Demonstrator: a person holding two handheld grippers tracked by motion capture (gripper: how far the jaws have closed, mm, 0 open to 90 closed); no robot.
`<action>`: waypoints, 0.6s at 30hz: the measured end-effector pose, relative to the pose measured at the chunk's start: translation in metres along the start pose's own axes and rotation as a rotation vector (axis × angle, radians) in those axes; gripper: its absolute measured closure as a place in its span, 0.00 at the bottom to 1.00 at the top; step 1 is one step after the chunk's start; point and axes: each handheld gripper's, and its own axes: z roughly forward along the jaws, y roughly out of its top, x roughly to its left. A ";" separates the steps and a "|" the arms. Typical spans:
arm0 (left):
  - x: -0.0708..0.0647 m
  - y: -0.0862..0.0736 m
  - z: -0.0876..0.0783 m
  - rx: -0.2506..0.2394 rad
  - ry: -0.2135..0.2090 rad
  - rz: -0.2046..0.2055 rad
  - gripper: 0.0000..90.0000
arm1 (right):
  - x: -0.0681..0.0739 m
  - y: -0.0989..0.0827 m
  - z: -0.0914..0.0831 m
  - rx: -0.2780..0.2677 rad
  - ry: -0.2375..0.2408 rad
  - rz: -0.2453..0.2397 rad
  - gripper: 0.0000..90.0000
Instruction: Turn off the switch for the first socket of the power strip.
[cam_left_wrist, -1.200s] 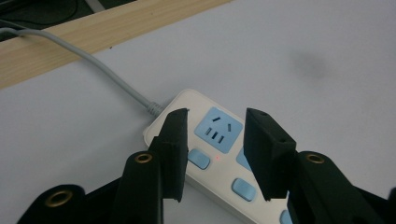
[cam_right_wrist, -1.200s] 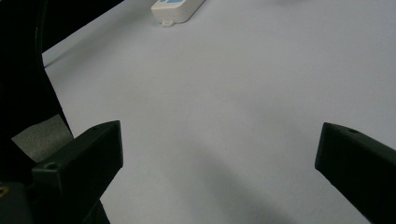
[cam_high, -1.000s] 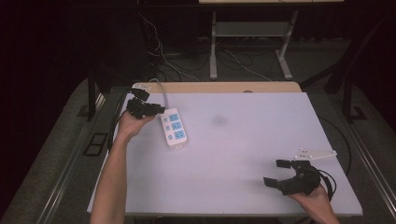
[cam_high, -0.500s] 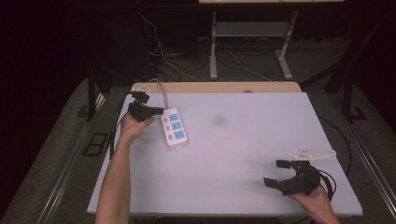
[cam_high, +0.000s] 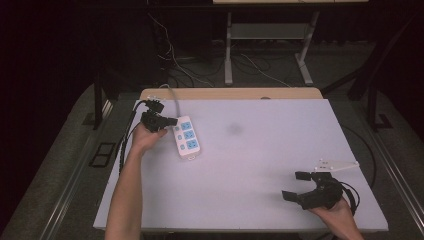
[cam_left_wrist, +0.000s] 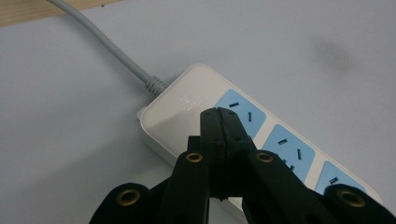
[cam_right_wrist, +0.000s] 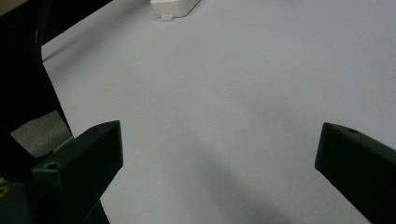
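white table (cam_high: 260, 165), power strip (cam_high: 186, 137), left gripper (cam_high: 172, 120) closed

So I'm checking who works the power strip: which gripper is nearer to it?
Left. The left gripper, jaws shut, is at the cord end of the power strip. The right gripper, jaws open, sits far across the table near its front right corner.

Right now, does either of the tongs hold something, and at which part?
Nothing is held. The left tongs are shut, empty, over the cable end of the power strip. The right tongs are open above the bare table.
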 end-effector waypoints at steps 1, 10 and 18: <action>0.000 0.000 0.001 0.006 -0.001 0.002 0.99 | 0.000 0.000 0.000 0.000 0.000 -0.001 0.01; 0.001 -0.006 0.007 0.021 0.002 -0.006 0.99 | 0.000 0.000 0.000 0.004 -0.001 -0.001 0.01; 0.000 -0.011 0.008 0.012 -0.016 -0.009 0.99 | -0.001 0.000 0.000 0.004 -0.007 -0.002 0.01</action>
